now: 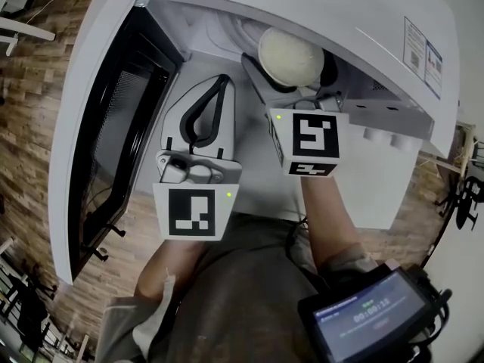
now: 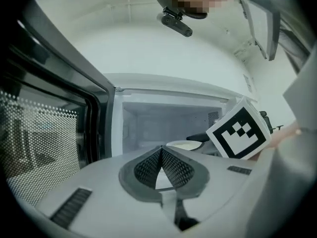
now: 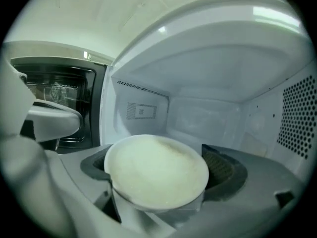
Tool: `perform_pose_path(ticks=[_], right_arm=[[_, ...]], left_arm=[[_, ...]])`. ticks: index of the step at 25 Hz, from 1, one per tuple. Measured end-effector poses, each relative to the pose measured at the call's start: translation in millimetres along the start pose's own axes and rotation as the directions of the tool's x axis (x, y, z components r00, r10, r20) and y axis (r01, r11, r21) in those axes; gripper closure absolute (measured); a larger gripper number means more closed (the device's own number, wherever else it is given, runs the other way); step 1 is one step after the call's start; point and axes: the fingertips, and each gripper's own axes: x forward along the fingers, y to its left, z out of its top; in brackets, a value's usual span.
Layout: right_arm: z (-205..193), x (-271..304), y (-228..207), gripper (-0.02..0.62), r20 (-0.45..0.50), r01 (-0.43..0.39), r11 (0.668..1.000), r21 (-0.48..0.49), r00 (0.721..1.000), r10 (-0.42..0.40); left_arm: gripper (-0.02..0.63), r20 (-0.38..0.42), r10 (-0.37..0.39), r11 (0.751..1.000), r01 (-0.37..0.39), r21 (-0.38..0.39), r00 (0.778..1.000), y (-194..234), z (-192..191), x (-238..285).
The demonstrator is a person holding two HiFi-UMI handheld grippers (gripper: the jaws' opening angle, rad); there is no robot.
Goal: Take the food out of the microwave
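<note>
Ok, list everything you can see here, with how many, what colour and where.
microwave: one, white, fills the middle, cavity facing the person
microwave door: one, white frame with black window, swung open on the left
bowl: one, white, inside the cavity
food: one portion, pale, fills the bowl
sticker: one, white with print, on the microwave's top at right
floor: brown wood planks, left and lower right
screen device: one, dark with lit display, bottom right
left gripper: one, light grey with black-and-white marker cube, jaws together and empty, just outside the cavity
right gripper: one, same colours, reaching into the cavity, jaws wide apart either side of the bowl
</note>
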Motion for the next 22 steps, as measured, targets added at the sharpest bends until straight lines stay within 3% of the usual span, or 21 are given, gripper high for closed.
perform_pose_path(ticks=[12, 22], right_arm=[[-0.4, -88.4, 18.4, 0.052, 0.036, -0.066, 0.998, -0.009, 0.997, 0.066], [-52.2, -166.7, 8.6, 0.052, -0.011, -0.049, 0.999, 0.013, 0.999, 0.049]], left_arm=[[0.598, 0.036, 0.041, 0.999, -0.042, 0.026, 0.999, -48.2, 23.1, -58.3], [0.598, 0.046, 0.013, 1.0, -0.014, 0.025, 0.999, -109.0, 16.0, -89.6]])
